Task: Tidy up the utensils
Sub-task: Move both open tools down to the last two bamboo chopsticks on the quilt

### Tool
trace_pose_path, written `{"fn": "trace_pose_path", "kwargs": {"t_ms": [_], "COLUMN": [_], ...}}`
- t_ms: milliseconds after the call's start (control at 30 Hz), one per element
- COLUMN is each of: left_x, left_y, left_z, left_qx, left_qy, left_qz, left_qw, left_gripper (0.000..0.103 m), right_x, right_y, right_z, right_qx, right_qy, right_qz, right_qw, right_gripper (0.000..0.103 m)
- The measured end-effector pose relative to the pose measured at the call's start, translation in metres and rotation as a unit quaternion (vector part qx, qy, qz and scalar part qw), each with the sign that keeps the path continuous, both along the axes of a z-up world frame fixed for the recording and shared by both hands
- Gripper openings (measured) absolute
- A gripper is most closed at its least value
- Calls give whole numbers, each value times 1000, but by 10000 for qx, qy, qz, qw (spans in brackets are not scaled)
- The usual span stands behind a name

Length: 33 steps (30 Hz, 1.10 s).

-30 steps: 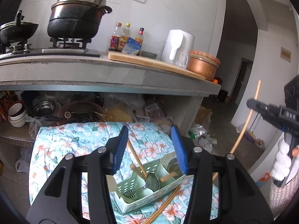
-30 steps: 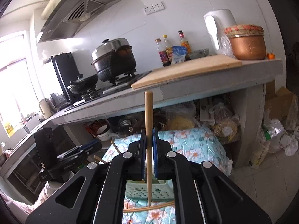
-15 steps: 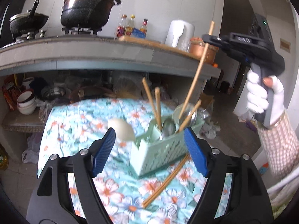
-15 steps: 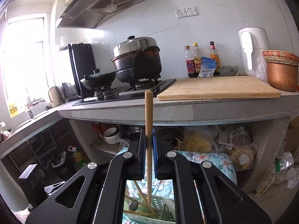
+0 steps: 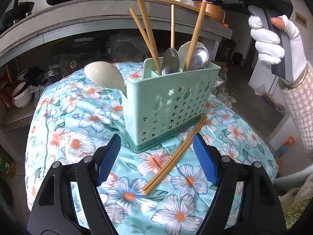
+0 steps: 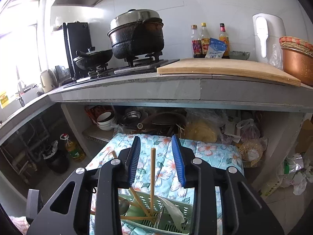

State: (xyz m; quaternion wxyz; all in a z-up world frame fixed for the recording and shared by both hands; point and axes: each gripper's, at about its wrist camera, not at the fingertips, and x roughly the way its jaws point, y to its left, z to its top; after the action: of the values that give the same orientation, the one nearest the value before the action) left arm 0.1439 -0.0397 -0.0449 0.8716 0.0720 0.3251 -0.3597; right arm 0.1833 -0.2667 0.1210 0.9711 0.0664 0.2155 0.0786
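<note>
On the floral cloth, two chopsticks lie against the green caddy; the left gripper, spread wide, should straddle both squarely, while the right gripper, just opening, clears its dropped stick.

Daylight floods in from a bright window at the left, blown out to white glare. The white tiled wall is evenly lit; the shelves beneath the grey counter sit in shadow. Fisheye distortion bends straight edges, corners vignette black, and focus stays fairly sharp.
</note>
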Motion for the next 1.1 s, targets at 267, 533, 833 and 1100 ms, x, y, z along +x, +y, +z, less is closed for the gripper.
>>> {"fn": "trace_pose_path", "kwargs": {"t_ms": [267, 533, 833, 1100], "left_x": [1, 7, 9, -7], "left_y": [-27, -71, -106, -124], "left_z": [-14, -48, -80, -77], "left_qx": [67, 664, 1388, 1246], "left_qy": [118, 272, 335, 981], "left_qz": [-486, -1002, -1220, -1537], "left_qw": [9987, 9924, 9822, 9753], "left_gripper": [72, 54, 27, 18], "right_x": [-54, -102, -127, -129], "right_y": [-45, -83, -92, -87], "right_z": [5, -92, -197, -226], "right_qx": [786, 1589, 2551, 2745], "right_qy": [-230, 869, 1893, 2197], "right_qz": [-284, -890, -1342, -1270], "right_qw": [9962, 9794, 9387, 9275], "right_gripper": [38, 38, 38, 38]}}
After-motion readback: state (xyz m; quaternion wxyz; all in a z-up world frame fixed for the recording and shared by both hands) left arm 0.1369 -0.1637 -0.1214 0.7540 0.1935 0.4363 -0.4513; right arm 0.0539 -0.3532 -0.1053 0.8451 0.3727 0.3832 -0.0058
